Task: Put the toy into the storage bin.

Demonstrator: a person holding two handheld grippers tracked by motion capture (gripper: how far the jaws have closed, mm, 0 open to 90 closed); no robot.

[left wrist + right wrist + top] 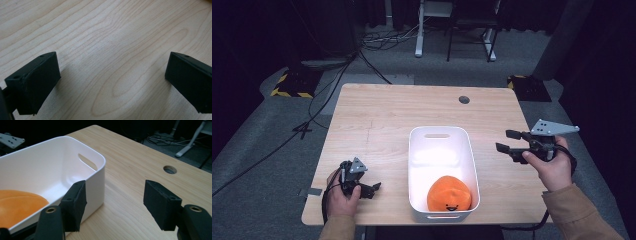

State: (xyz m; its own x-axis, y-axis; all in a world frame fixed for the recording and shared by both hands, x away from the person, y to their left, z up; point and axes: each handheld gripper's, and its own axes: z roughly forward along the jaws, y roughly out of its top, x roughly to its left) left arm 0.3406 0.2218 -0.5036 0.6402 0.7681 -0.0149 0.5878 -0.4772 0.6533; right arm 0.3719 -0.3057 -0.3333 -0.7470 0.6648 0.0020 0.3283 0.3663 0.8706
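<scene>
Right gripper view looks along two black jaws standing well apart with nothing between them but bare wood; the left-hand pad [74,203] sits just in front of the outer wall of the white bin [98,180], apart from it, and the other pad hangs over open tabletop. In the high view the right gripper [507,141] is held above the table [377,120] just to the right of the bin, its jaws pointing left toward the bin's long side, the grey plate on top and the hand behind it near the table's right edge.

The left gripper [112,75] also has its jaws spread wide, empty, with only wood grain between the pads. In the high view it [374,189] rests low near the front left corner of the table, jaws pointing right toward the bin and well apart from it.

The bin stands in the middle of the table, slightly toward the front, long side running away from the person, with handle slots in its short ends. An orange plush toy [449,194] with a small dark face lies inside, at the near end; the far half of the bin is bare. A round cable hole [464,99] sits near the table's far edge.
</scene>
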